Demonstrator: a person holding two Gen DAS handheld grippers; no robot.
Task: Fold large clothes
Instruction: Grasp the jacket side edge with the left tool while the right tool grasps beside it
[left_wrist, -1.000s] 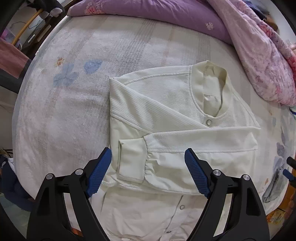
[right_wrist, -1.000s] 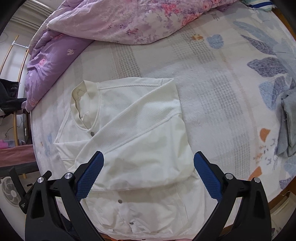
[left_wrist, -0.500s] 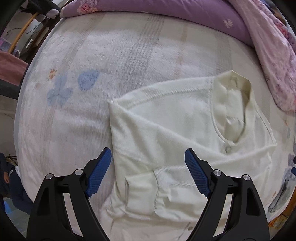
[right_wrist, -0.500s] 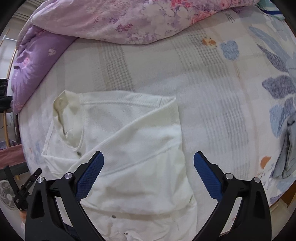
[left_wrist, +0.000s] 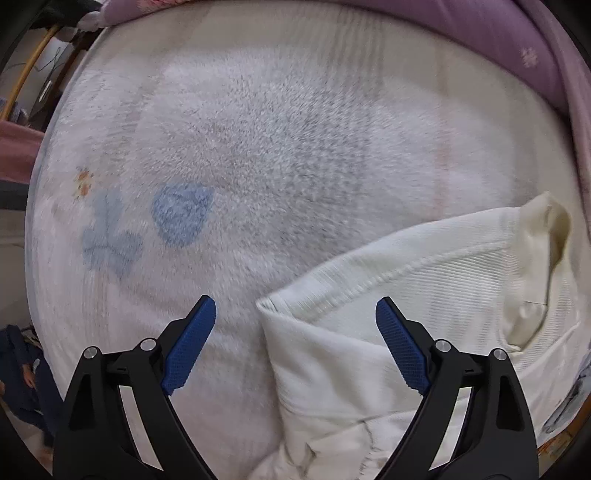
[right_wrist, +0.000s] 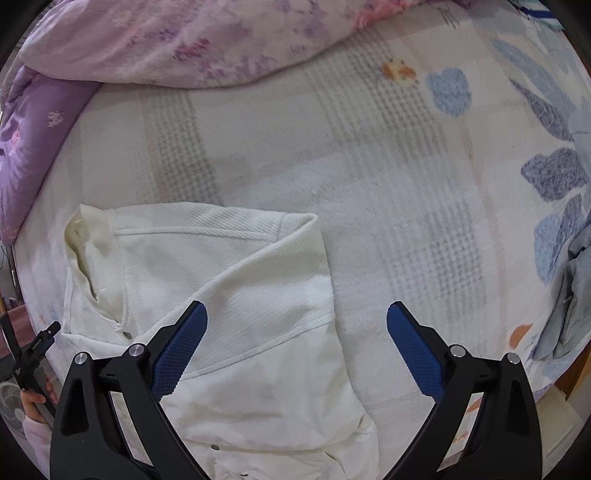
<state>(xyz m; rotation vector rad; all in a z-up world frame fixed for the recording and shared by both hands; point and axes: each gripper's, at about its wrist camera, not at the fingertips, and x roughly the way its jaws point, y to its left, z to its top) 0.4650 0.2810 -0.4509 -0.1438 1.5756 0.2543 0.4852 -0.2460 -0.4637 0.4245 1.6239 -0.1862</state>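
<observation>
Both cameras ride above their own hand-held gripper and look straight down along its blue fingers at the bed, from close above. The left hand-held gripper view has the white jacket's folded shoulder corner between its fingers. The right hand-held gripper view straddles the jacket's opposite edge. Both views share the jacket's collar and the purple quilt.

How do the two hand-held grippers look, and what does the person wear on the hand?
Both the left hand-held gripper and the right hand-held gripper have black, open-framed plastic arms with silver rivets. Their fingers carry blue, finely textured pads. No cables show. The sleeve near the person's hand is pale pink.
</observation>
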